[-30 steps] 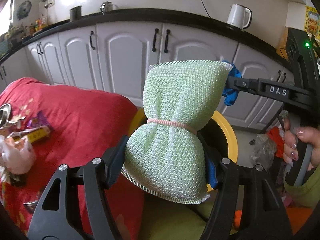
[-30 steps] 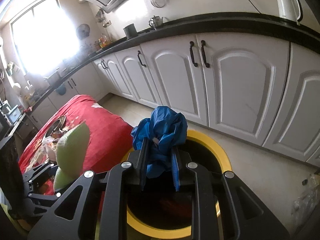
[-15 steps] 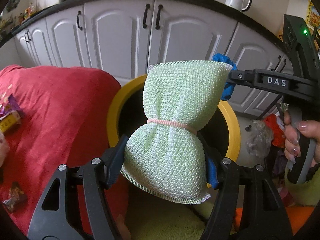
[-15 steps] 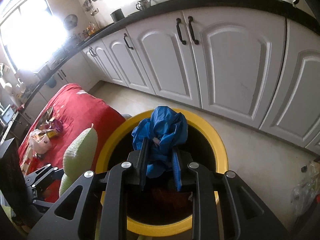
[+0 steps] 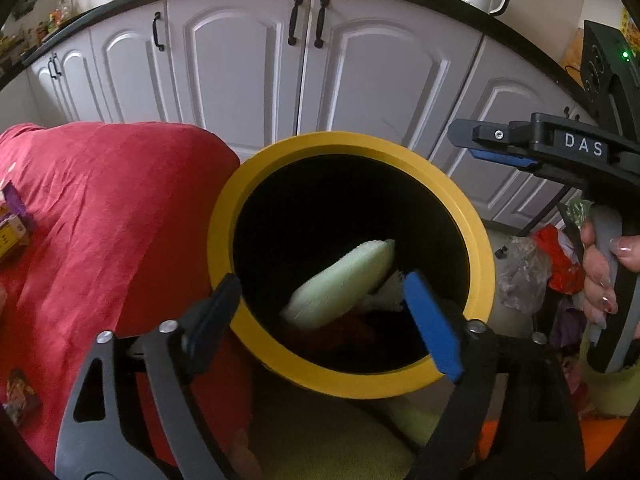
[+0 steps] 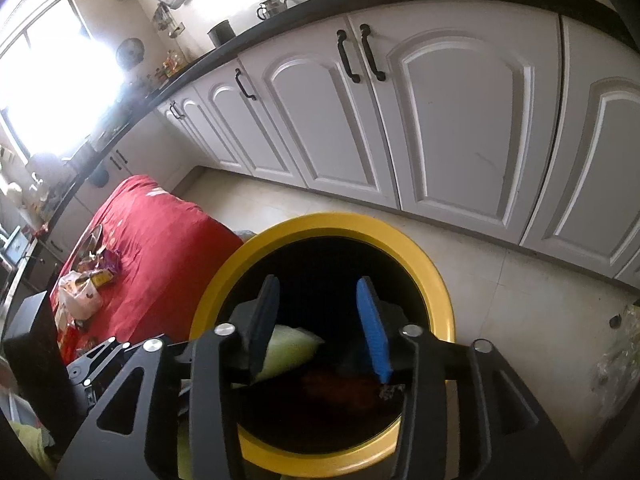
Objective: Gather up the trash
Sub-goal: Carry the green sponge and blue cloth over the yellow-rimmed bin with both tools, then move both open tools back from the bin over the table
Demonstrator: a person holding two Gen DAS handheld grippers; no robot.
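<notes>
**Both loads dropped into the yellow-rimmed bin**

Since the earlier frames, both grippers have just been opening and let go: the pale green knitted scrubbing pad (image 5: 340, 284) now lies tilted inside the round black bin with the yellow rim (image 5: 478, 256), while the crumpled blue piece seen in the earlier right-wrist frames cannot be made out in the dark interior. Left gripper (image 5: 320, 316) stands wide over the bin mouth with nothing between its two blue-padded fingers. Right gripper (image 6: 318, 328) is parted more narrowly, also empty, the pad visible below it. Only the left view shows the white letters "DAS" on the right tool's side and the hand (image 5: 600, 276) holding its handle. Only the right view shows the pile of wrappers (image 6: 90, 276) on the red cloth (image 6: 160, 248) and the bright window.
</notes>
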